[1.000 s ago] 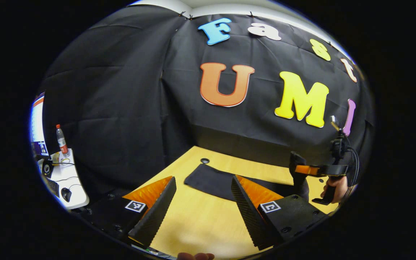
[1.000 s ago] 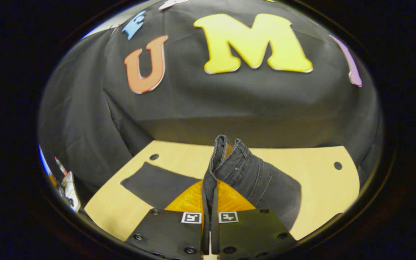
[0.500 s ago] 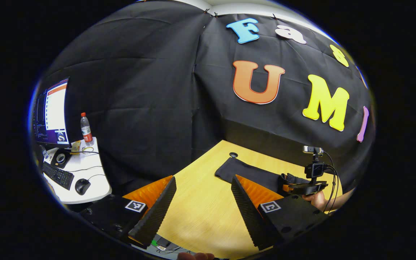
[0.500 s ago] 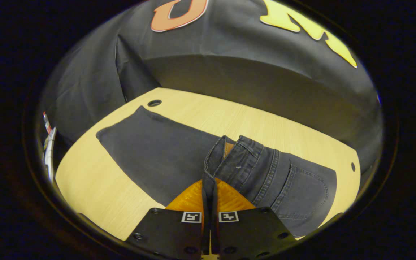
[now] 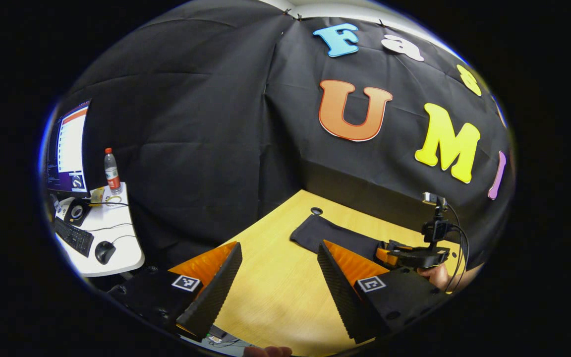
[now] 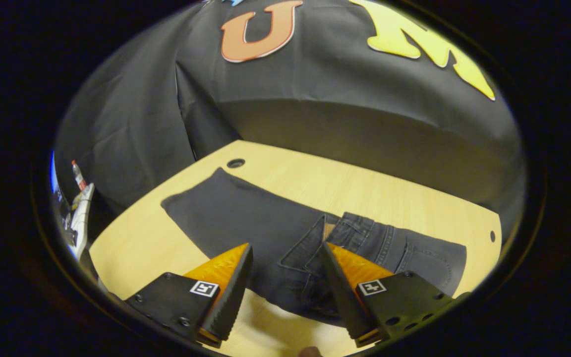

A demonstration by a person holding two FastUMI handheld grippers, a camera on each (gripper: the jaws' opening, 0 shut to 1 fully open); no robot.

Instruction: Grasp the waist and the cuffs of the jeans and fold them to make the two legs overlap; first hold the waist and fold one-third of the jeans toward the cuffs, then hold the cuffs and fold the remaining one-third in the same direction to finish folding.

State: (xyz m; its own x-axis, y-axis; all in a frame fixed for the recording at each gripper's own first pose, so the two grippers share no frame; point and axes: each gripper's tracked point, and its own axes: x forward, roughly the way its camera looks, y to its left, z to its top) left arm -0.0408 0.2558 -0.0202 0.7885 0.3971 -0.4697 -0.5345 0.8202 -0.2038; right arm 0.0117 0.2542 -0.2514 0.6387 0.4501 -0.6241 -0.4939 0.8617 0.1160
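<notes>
Jeans [image 6: 265, 233] flat on the desk [image 6: 365, 188], waist folded toward the cuffs. Right tool [image 6: 285, 282] wide above the waist, left tool [image 5: 278, 277] wide over bare desk; next, grip both cuff layers squarely

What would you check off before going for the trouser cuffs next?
1. Waist fold laid down: ok. The waist lies folded over the legs of the jeans.
2. Right gripper released: ok, jaws apart above the fold.
3. Left gripper ready: ok, open over bare table.
4. Cuff end reachable: ok. The cuff end lies flat near the table hole.
5. Legs exactly overlapped: cannot tell, the top layer hides the edges.
6. Fold covers one-third: cannot tell, the fisheye bends lengths.
</notes>
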